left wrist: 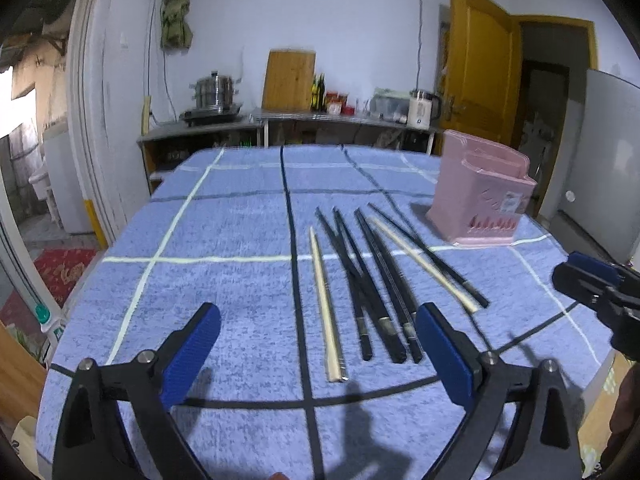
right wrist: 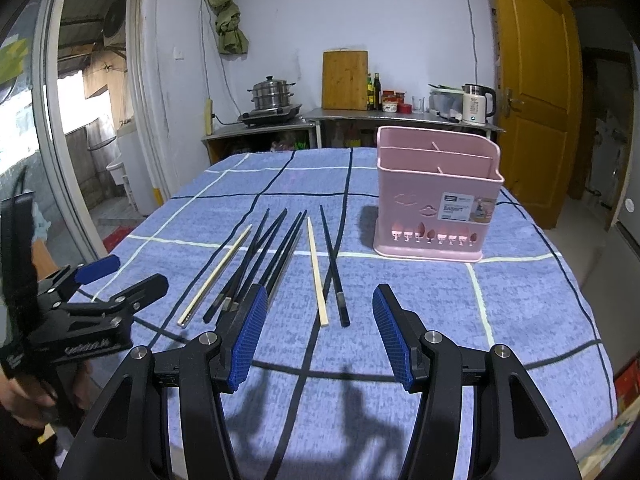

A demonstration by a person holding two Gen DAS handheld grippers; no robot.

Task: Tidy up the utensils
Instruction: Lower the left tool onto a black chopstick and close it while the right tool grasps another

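Chopsticks lie loose on the desk [right wrist: 520,320], on a blue towel cloth [left wrist: 224,220] with white and dark grid lines. All point roughly away from the cameras.

Count: two pale wooden chopsticks. One [right wrist: 215,278] sits at the left edge of the group, the other [right wrist: 316,270] toward the right. Dark chopsticks: one [right wrist: 334,266] lies alone at the far right, just beside the second pale one. The rest form a crossed bundle [right wrist: 262,258] between the two pale ones, about five, overlapping; exact number hard to fix.

Pink utensil basket [right wrist: 436,200] stands upright on the cloth, beyond and right of the chopsticks, apart from them. Dividers split its open top into several compartments; nothing shows above its rim. One paper label on its front.

Left tool [left wrist: 318,326]: jaws wide, blue pads over the near ends of the chopsticks, nothing gripped. Right tool [right wrist: 320,334]: jaws wide, hovering near the ends of the right pale and lone dark sticks, nothing gripped.

Background: one steel steamer pot [right wrist: 272,94], one wooden cutting board [right wrist: 345,80], one white kettle [right wrist: 476,106], one yellow door [right wrist: 536,92].
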